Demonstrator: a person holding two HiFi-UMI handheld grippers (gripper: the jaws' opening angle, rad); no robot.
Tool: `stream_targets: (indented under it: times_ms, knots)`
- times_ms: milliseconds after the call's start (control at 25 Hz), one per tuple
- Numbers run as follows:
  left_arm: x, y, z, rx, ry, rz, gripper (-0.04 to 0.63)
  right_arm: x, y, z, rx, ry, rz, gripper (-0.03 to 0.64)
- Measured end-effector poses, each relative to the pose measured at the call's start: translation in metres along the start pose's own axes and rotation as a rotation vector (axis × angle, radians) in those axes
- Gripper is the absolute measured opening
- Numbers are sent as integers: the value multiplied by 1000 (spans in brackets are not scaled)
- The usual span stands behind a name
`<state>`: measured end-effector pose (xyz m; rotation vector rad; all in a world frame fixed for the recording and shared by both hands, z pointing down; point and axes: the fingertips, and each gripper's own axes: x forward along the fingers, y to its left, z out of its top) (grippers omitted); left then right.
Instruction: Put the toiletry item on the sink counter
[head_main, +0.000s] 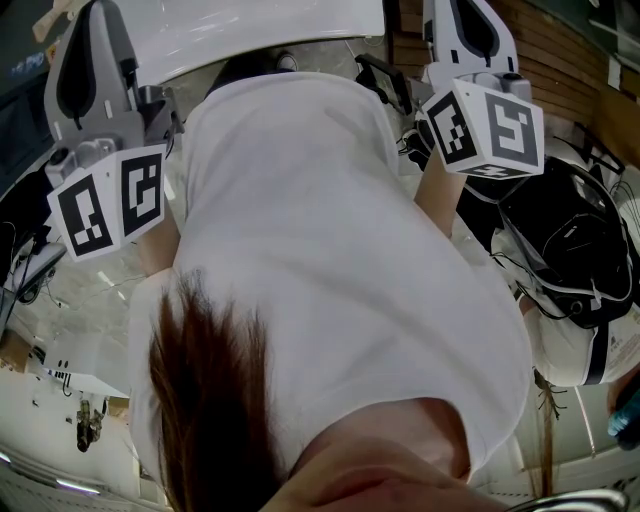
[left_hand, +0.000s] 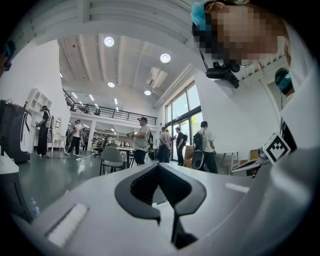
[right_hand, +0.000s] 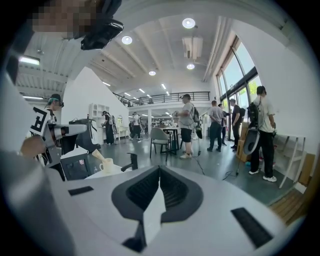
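Observation:
I see no toiletry item that I can tell for certain. My left gripper (left_hand: 159, 166) is shut with nothing between its jaws and points out into a big hall. My right gripper (right_hand: 159, 169) also stands shut and holds nothing. Past it, at the left, a white cup (right_hand: 106, 164) and a black faucet (right_hand: 131, 162) stand on a white counter (right_hand: 92, 175). In the head view the person's white shirt (head_main: 330, 250) fills the middle, with the left gripper (head_main: 95, 70) and the right gripper (head_main: 470, 40) raised on either side of it.
A black bag (head_main: 570, 245) with cables lies on the floor at the right. A white curved surface (head_main: 250, 25) runs along the top of the head view. Several people (right_hand: 187, 125), a chair (right_hand: 160, 137) and tables stand farther off in the hall.

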<state>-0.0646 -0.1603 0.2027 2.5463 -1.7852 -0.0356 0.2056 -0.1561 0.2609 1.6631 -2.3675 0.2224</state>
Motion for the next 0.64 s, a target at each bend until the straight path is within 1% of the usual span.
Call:
stream_targets:
  times_ms: [280, 640]
  knots:
    - [13, -1, -5, 0, 8, -2, 9, 9, -10, -2, 7, 3, -3, 11]
    - [53, -5, -19, -10, 21, 2, 9, 39, -40, -7, 14, 16, -11, 11]
